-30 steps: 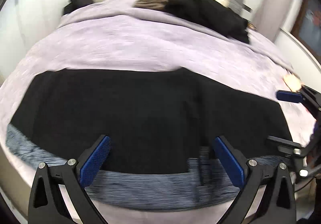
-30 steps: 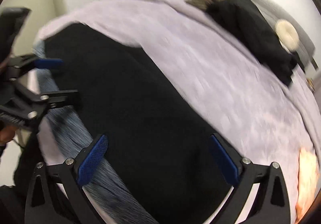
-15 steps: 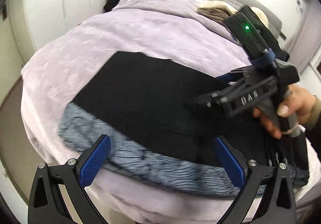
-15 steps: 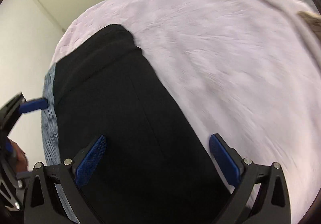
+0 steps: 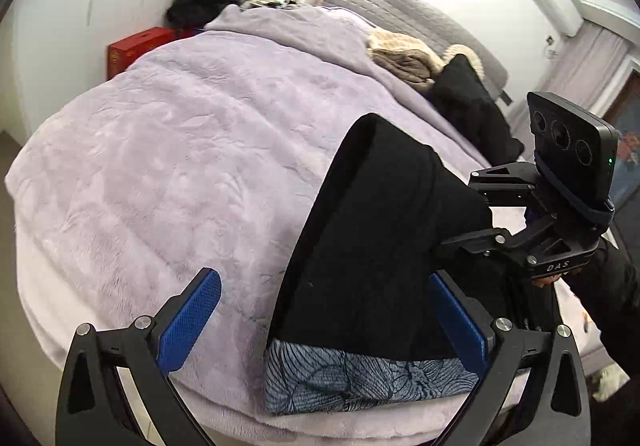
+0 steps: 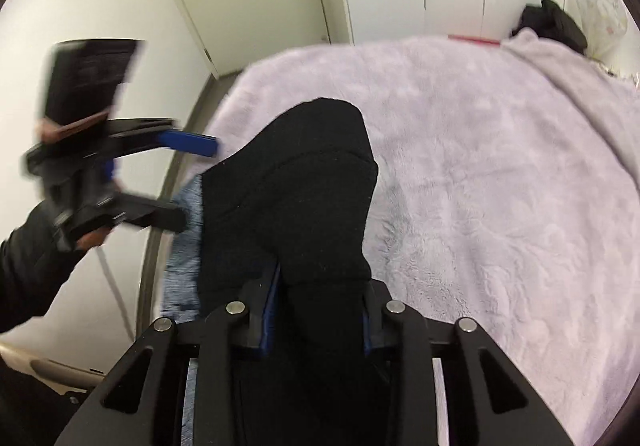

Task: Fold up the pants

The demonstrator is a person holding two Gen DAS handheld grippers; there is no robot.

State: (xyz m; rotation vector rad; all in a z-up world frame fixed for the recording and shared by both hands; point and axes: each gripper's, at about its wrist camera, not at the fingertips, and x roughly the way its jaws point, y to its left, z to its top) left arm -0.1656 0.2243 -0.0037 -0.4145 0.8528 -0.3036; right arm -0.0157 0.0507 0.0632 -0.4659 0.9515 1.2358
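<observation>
On the lilac plush bed cover [image 5: 168, 150], the right gripper [image 6: 320, 310] pinches the black pants [image 5: 372, 230] lifted; the left gripper [image 5: 324, 322] hovers beside them, jaws wide.

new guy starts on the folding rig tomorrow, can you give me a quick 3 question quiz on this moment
1. True or false: the left gripper is shut on the black pants.
2. Which gripper holds the pants? A) left B) right C) neither
3. Fill in: the pants lie on a ____ blanket.

Key:
1. False. Its jaws stand wide open, with the blue patterned waistband lying between them.
2. B. The right gripper is clamped on a raised bunch of black fabric.
3. Lilac (pale purple).
</observation>
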